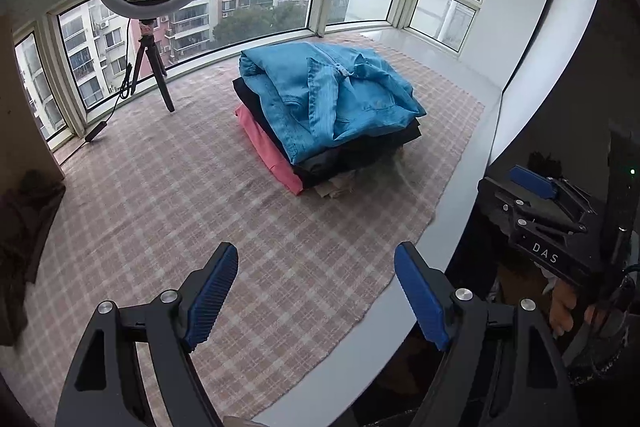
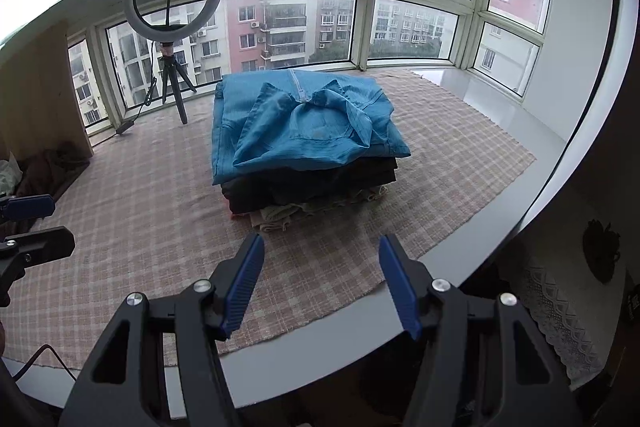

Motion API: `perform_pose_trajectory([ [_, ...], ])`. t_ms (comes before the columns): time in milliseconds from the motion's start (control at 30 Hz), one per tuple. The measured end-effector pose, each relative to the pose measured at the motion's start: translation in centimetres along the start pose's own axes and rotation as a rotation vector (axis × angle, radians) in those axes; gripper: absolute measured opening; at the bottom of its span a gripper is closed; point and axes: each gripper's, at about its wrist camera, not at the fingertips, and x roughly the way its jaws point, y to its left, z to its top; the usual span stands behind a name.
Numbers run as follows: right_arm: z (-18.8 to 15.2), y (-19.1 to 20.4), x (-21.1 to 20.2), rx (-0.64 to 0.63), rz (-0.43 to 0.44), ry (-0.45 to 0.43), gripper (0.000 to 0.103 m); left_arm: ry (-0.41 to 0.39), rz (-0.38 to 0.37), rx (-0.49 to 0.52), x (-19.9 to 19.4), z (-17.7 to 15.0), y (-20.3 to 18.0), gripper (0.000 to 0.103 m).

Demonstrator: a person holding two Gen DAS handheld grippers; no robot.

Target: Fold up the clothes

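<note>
Stack of folded clothes sits mid-way on the checked cloth, which covers the window-bay ledge. Top item is a blue garment, folded but lumpy, collar and zip bunched up on top. Under it a black garment, a pink garment sticking out on the left side, and a beige garment at the bottom.

Left hand-held gripper: jaws wide apart, nothing between the pads, hanging over the near part of the cloth, well short of the stack. Right hand-held gripper: also parted, a bit narrower, also empty, near the front edge of the ledge. Neither touches any fabric.

Progress read: looks mostly done. Four-ish items are stacked, and no unfolded item lies on the cloth. There is a dark heap of fabric at the far left by the wall; can't tell if it's more laundry queued up or unrelated.

Left to do, as a judgement: possibly flatten the blue top layer, and pull the next piece from that left heap if it belongs to the job.

Ring light on tripod stands by the window, clear of the work area.
</note>
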Motion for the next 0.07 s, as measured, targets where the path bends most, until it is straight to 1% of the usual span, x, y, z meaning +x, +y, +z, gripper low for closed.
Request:
perform_pose_trajectory([
  [67, -0.01, -0.09, 0.04, 0.000, -0.004, 0.001, 0.059, -0.022, -0.013, 0.006, -0.28, -0.06, -0.03, 0.079],
])
